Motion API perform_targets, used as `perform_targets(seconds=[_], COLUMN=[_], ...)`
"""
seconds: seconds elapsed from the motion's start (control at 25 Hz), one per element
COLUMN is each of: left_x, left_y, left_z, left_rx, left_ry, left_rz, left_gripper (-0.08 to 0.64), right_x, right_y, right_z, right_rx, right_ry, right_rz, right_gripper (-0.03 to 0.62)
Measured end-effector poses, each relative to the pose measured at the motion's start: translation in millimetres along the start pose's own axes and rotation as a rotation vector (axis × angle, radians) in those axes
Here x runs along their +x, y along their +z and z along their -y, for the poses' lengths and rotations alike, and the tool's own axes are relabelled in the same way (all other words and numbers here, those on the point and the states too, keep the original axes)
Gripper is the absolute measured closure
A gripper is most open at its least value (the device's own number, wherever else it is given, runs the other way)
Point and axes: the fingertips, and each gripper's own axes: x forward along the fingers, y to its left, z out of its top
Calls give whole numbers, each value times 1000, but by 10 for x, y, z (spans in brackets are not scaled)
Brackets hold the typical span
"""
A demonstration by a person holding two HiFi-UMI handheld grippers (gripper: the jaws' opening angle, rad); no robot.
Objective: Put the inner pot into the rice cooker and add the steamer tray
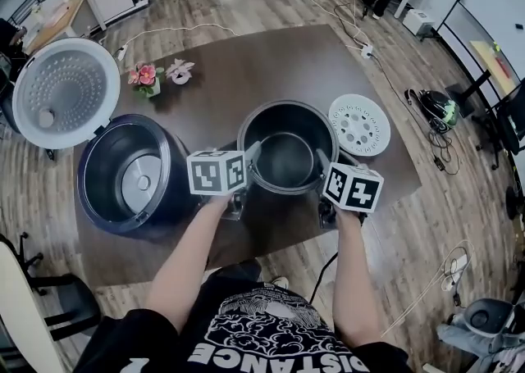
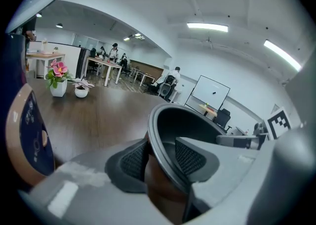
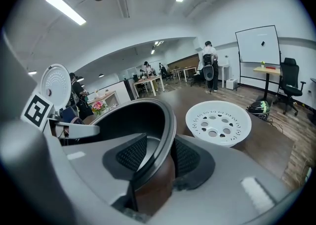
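Brown table (image 1: 246,76) is occupied by the open rice cooker (image 1: 131,175), the empty inner pot (image 1: 287,154) just beside it, and the steamer tray (image 1: 358,124). The pot's rim is straddled, unclamped, by left gripper (image 2: 162,159) and right gripper (image 3: 158,157), both angled downward
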Motion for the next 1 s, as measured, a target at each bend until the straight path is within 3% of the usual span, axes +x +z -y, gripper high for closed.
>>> perform_targets(seconds=[0.24, 1.0], left_x=[-121, -855], left_y=[25, 316], left_z=[-36, 176], left_rx=[-12, 7], left_ry=[24, 88], left_rz=[43, 208], left_gripper=[417, 434], right_x=[-63, -591], right_y=[139, 520], right_z=[-66, -472], right_rx=[-49, -126], right_ry=[-13, 73], right_rz=[51, 179], right_gripper=[476, 485])
